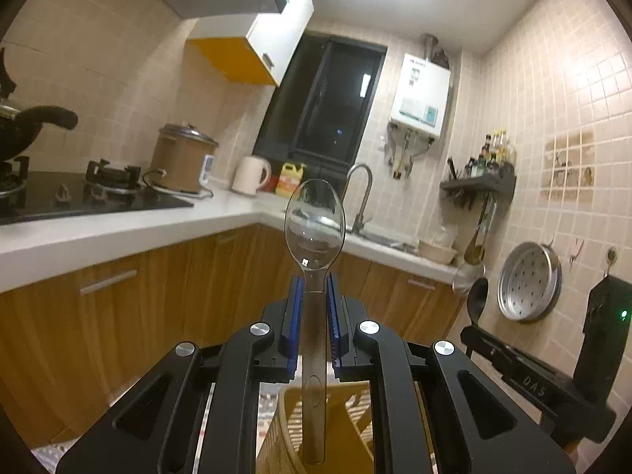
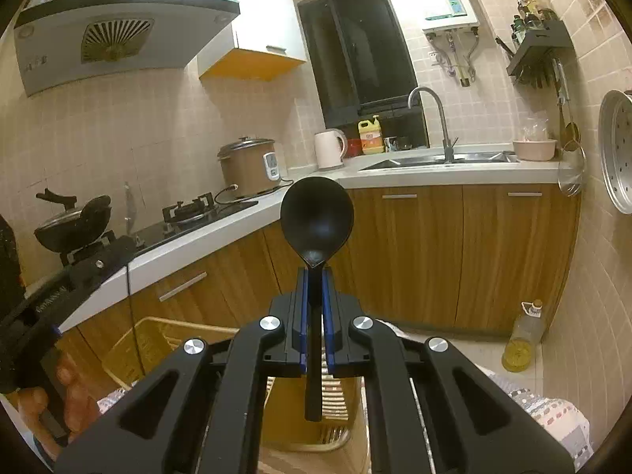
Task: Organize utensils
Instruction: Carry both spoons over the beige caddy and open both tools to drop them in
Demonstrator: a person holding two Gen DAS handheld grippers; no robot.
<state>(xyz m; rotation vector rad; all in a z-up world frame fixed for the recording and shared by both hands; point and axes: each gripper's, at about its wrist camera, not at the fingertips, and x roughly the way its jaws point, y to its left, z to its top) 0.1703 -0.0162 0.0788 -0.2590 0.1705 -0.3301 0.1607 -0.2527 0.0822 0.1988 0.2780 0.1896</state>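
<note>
My left gripper is shut on the handle of a clear plastic spoon, whose bowl stands up in front of the camera. My right gripper is shut on the handle of a black spoon, bowl up as well. The black spoon and the right gripper's body show at the right edge of the left wrist view. The left gripper's body, with the person's hand under it, shows at the left of the right wrist view. A yellow slatted basket lies low beneath both grippers.
An L-shaped white counter carries a gas stove with a black pan, a rice cooker, a kettle and a sink. An oil bottle stands on the floor. A perforated metal tray hangs on the tiled wall.
</note>
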